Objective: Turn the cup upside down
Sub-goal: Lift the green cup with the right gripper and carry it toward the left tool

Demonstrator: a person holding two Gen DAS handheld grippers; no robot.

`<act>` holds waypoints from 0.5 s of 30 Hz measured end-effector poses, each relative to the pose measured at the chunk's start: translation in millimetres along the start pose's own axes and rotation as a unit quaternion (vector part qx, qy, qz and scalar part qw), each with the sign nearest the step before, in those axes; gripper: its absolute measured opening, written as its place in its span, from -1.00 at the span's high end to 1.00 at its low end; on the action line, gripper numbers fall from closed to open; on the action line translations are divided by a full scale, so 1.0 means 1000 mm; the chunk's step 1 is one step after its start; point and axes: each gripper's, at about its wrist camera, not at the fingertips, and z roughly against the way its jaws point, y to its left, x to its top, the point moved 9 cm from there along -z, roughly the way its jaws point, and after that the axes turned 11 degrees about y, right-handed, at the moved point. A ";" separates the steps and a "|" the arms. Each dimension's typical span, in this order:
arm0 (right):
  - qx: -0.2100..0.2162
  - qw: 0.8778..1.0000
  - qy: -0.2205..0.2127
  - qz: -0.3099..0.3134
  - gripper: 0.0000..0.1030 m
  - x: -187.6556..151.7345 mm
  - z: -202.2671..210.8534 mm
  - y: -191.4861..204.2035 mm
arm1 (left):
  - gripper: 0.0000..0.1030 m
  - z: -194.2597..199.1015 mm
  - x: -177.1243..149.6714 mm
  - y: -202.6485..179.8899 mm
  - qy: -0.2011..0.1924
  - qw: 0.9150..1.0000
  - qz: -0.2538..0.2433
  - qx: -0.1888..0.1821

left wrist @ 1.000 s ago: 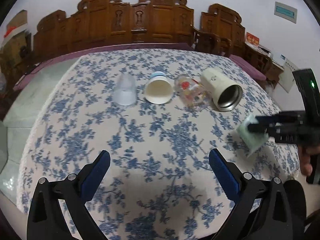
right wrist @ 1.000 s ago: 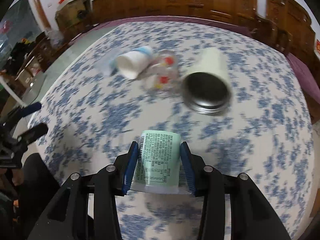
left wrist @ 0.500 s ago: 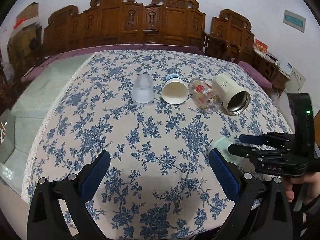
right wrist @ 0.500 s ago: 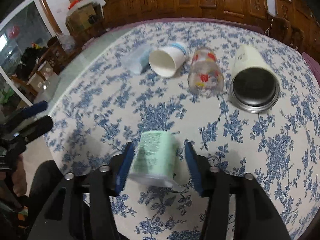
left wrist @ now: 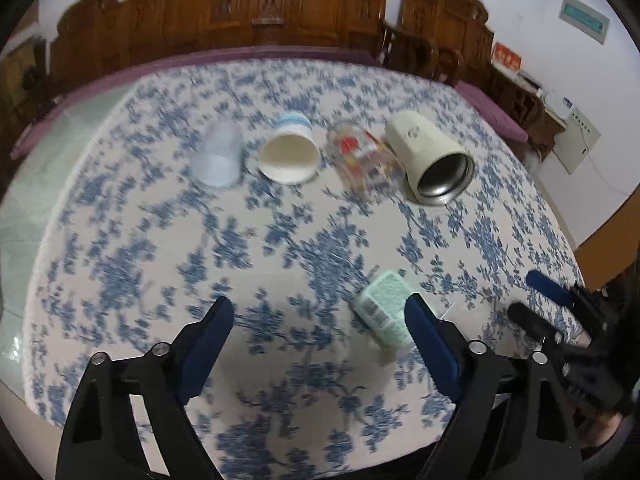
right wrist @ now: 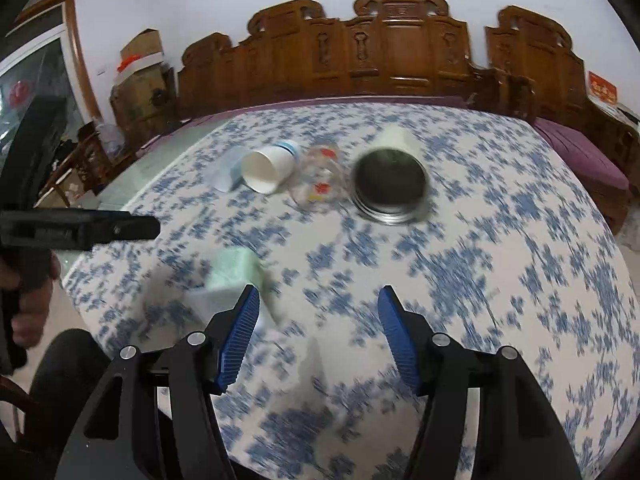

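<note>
A pale green cup (left wrist: 386, 310) with a printed label stands mouth down on the floral tablecloth, near the table's front edge. In the right wrist view it (right wrist: 230, 274) sits just left of my right gripper's left finger, outside the jaws. My right gripper (right wrist: 318, 326) is open and empty, drawn back from the cup. My left gripper (left wrist: 320, 334) is open and empty above the cloth, its right finger (left wrist: 430, 340) overlapping the cup in view. The right gripper also shows at the right edge of the left wrist view (left wrist: 538, 300).
A row of cups lies at mid-table: a frosted cup (left wrist: 218, 154) mouth down, a white paper cup (left wrist: 290, 152) on its side, a clear printed glass (left wrist: 362, 156) on its side, and a cream steel-lined tumbler (left wrist: 430, 158) on its side. Carved wooden chairs (right wrist: 400, 56) stand behind.
My right gripper has opened, let go of the green cup and pulled back to the right. The cup now stands on the cloth. The left gripper has shifted slightly.
</note>
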 end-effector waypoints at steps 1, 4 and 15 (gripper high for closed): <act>-0.002 1.000 0.004 -0.002 -0.24 -0.004 -0.002 -0.003 | -0.51 -0.006 0.002 -0.005 0.012 1.000 0.005 -0.005; -0.003 1.000 -0.001 -0.003 -0.24 -0.007 -0.001 -0.007 | -0.46 -0.019 0.005 -0.014 0.039 0.999 0.023 -0.023; 0.008 1.000 -0.011 0.008 -0.24 -0.017 0.004 0.001 | -0.31 -0.064 0.002 -0.035 0.144 0.978 0.128 -0.077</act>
